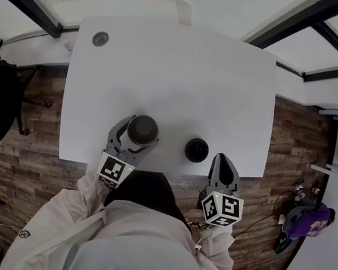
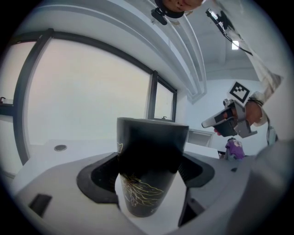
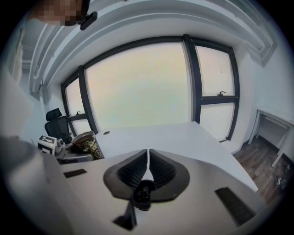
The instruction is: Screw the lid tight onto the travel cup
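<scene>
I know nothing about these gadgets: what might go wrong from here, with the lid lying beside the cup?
1. The right gripper is shut and empty beside the lid, which lies near the front edge of the table. A clumsy nudge might push it off.
2. The jaws of the left gripper stand either side of the travel cup; I cannot tell whether they press on it. A loose hold may let it spin or tip during screwing.

The travel cup [image 2: 151, 170] is smooth matt black with fine gold linework. The fingers [image 2: 98, 181] are grey plastic with ribbed black pads. The surface [image 1: 179, 75] is smooth matt white, the floor [image 1: 22, 157] worn wood planking, and the jacket [image 1: 137, 242] pale cloth.
</scene>
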Demonstrator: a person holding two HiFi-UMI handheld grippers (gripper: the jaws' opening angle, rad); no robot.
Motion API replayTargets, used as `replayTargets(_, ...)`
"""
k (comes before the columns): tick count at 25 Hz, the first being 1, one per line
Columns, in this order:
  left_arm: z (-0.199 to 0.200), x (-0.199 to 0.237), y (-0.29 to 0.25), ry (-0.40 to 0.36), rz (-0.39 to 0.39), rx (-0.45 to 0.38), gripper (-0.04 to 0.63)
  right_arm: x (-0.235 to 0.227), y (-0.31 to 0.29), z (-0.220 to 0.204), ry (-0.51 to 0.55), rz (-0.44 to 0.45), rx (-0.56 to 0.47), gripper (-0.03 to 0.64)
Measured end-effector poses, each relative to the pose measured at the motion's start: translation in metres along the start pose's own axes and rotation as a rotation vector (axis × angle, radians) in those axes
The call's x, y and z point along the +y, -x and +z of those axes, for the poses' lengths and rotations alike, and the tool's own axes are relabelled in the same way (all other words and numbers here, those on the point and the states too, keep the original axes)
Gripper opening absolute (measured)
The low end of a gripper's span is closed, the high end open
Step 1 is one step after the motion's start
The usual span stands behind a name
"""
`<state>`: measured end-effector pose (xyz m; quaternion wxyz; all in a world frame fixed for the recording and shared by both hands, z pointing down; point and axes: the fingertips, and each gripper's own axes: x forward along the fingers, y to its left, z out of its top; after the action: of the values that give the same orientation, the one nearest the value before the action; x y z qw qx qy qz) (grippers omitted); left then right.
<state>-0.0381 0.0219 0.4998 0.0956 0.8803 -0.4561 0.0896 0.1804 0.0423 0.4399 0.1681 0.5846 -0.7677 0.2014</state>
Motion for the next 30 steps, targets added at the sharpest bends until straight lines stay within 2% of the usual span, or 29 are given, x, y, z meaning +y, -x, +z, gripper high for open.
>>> replayTargets(5,-0.001,0.002,0.001,0.004,0.005,0.001,0.405,-0.003,-0.002,-0.038,0.028,-0.007,0.045,0.025)
replayTargets(7,-0.001,0.003,0.002,0.006,0.011,0.005,0.405,-0.004,-0.005,-0.055,0.029,-0.005,0.055,0.055)
replayTargets(9,-0.001,0.001,0.001,0.014,0.011,0.018,0.405,-0.004,-0.009,-0.072,0.027,0.002,0.052,0.139)
replayTargets(11,0.0,-0.005,-0.001,0.021,0.004,0.039,0.405,-0.007,-0.012,-0.09,0.023,0.01,0.044,0.257)
replayTargets(15,0.005,-0.014,-0.005,0.008,-0.004,0.051,0.405,-0.016,-0.022,-0.129,0.061,0.005,0.059,0.36)
replayTargets(19,-0.002,-0.014,-0.004,0.012,-0.009,0.075,0.405,-0.014,-0.041,-0.146,0.046,0.008,0.041,0.404)
replayTargets(24,0.002,-0.013,-0.01,0.011,-0.026,0.073,0.405,-0.007,-0.043,-0.147,0.138,0.021,0.024,0.414)
replayTargets(30,0.004,-0.006,-0.011,0.022,-0.022,0.077,0.405,0.003,-0.058,-0.156,0.226,0.062,0.142,0.44)
